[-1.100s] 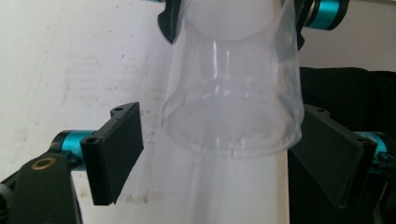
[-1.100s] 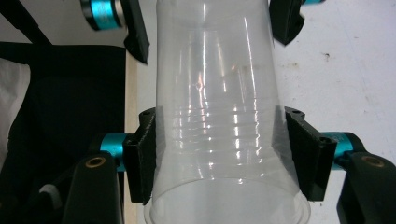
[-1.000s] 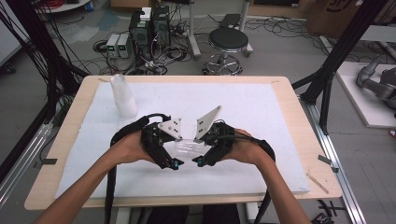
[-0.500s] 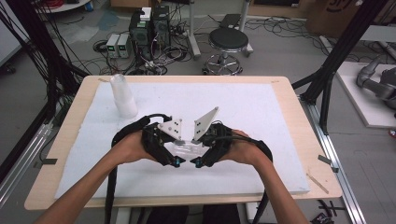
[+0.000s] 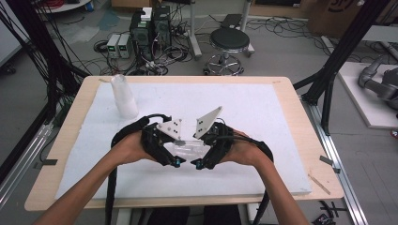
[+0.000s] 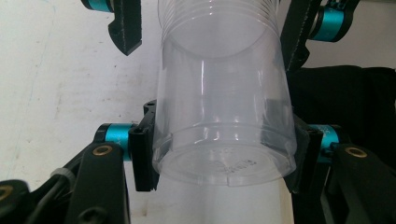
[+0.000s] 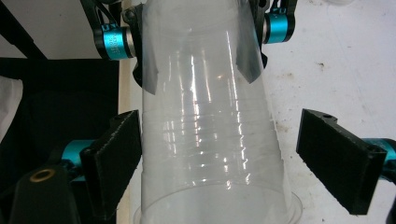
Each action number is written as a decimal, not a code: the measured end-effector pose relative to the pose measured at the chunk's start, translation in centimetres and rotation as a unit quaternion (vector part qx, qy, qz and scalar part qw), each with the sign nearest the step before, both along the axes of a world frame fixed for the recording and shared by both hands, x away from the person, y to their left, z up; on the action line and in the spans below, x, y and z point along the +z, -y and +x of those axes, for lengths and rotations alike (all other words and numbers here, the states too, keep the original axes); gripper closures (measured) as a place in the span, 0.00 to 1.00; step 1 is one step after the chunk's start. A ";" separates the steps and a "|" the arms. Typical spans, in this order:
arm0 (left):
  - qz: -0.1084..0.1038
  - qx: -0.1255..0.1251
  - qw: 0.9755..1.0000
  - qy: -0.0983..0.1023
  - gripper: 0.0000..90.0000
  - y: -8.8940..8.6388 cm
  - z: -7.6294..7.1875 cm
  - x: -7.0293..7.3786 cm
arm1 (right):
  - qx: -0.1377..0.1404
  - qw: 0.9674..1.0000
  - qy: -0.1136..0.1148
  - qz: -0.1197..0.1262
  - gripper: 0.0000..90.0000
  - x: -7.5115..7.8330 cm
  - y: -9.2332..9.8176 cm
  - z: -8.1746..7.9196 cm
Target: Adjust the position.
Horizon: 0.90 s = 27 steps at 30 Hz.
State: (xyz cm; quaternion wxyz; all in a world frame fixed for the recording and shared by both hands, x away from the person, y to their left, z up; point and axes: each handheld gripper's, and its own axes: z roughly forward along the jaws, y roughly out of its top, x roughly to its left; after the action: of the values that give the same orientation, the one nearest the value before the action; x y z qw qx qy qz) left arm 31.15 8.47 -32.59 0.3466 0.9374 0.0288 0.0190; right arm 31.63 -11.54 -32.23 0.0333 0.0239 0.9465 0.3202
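Nearest the person, at about six o'clock on the white-padded counter [image 5: 263, 122], both hands meet over a clear plastic cup [image 5: 187, 149] held lying level between them. The left tongs [image 5: 174, 161] are clamped on the cup's base end — in the left gripper view the two pads press the clear wall in just above the bottom disc [image 6: 224, 161]. The right tongs [image 5: 198, 163] have just been opening and now stand wide, with the rim end of the cup [image 7: 210, 154] between their pads but clear of both; one pad [image 7: 116, 154] sits just beside the ribbed band and the other [image 7: 341, 163] stands apart at three o'clock. The step reads as a hand-over to the left side, or pulling one cup from a nested pair; I cannot tell which. To do it well, the left grip should stay light enough not to buckle the thin wall, and the right tongs should back straight off along the cup's axis, not sideways — a snagged rim would twist the cup loose. Farther off, at ten o'clock, a stack of clear cups [image 5: 124, 96] stands upright.
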 end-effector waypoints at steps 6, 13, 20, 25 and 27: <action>-0.008 0.002 1.000 0.000 0.46 -0.1 0.0 -0.1 | -0.003 1.000 0.004 0.008 0.15 -0.1 0.0 0.0; -0.067 0.015 0.998 -0.006 0.46 -1.2 0.5 -1.4 | -0.023 0.997 0.010 0.073 0.15 0.2 1.3 0.2; -0.153 0.038 0.987 -0.016 0.46 -2.7 0.7 -4.0 | -0.038 0.985 0.010 0.171 0.15 0.8 3.2 0.2; -0.210 0.055 0.976 -0.026 0.46 -3.6 0.7 -5.3 | -0.041 0.979 0.012 0.200 0.15 0.8 4.0 0.0; -0.226 0.055 0.972 -0.029 0.46 -3.9 0.7 -5.6 | -0.044 0.976 0.016 0.212 0.15 0.6 4.3 0.0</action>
State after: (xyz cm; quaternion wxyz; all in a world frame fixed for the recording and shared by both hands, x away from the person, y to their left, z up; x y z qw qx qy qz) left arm 31.84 12.42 -38.24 0.5471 0.8318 0.0938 0.0043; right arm 31.67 -15.83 -31.60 0.0567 0.0669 0.8544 0.5122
